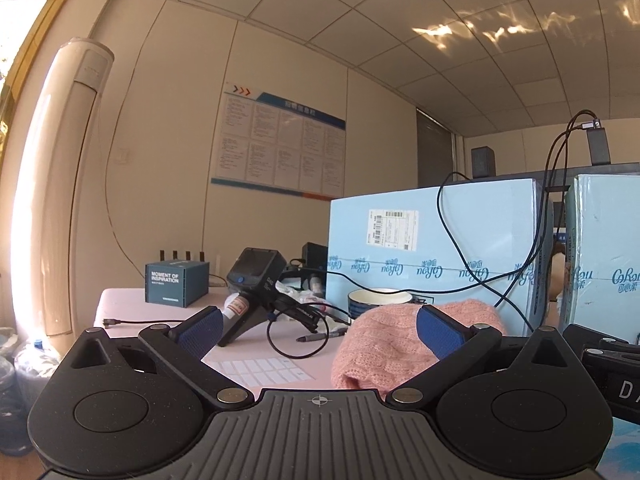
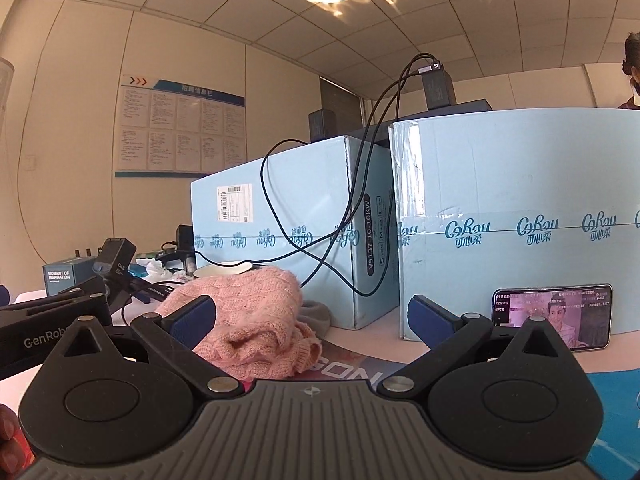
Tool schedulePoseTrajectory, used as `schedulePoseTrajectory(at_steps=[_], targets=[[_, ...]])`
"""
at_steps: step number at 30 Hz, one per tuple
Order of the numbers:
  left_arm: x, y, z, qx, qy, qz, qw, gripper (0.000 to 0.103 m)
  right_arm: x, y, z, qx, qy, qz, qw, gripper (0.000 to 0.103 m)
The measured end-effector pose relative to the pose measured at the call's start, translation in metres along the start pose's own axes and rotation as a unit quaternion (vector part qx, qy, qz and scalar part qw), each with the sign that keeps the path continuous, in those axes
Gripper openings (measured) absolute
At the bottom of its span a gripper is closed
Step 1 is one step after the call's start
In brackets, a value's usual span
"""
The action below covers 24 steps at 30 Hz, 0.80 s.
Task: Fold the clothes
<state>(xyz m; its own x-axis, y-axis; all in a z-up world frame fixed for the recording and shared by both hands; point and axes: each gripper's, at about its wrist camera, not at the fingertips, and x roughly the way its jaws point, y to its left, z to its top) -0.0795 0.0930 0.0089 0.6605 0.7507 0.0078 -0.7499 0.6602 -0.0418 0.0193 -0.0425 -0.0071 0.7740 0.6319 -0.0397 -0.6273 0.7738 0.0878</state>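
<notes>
A pink knitted garment (image 1: 384, 344) lies crumpled on the table, seen ahead and slightly right in the left wrist view. In the right wrist view the same pink knit (image 2: 256, 312) lies bunched ahead and to the left, with a grey cloth (image 2: 316, 314) behind it. My left gripper (image 1: 320, 330) is open, level with the table, with nothing between its blue pads. My right gripper (image 2: 312, 316) is also open and holds nothing. The other gripper's black body (image 2: 52, 320) shows at the left of the right wrist view.
Two light blue cartons (image 2: 288, 216) (image 2: 520, 208) stand behind the garment with black cables draped over them. A phone (image 2: 554, 314) leans on the right carton. A bowl (image 1: 378, 300), a marker (image 1: 322, 335), a black device on a stand (image 1: 256, 280) and a small blue box (image 1: 176, 278) lie on the table.
</notes>
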Motion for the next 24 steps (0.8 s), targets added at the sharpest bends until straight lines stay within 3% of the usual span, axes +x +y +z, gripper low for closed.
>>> schedulePoseTrajectory(at_steps=[24], targets=[[-0.0015,0.0029,-0.0008,-0.018,-0.007,-0.002,0.9998,0.103,0.0014,-0.0042,-0.0017,0.014,0.008,-0.001,1.0,0.103]])
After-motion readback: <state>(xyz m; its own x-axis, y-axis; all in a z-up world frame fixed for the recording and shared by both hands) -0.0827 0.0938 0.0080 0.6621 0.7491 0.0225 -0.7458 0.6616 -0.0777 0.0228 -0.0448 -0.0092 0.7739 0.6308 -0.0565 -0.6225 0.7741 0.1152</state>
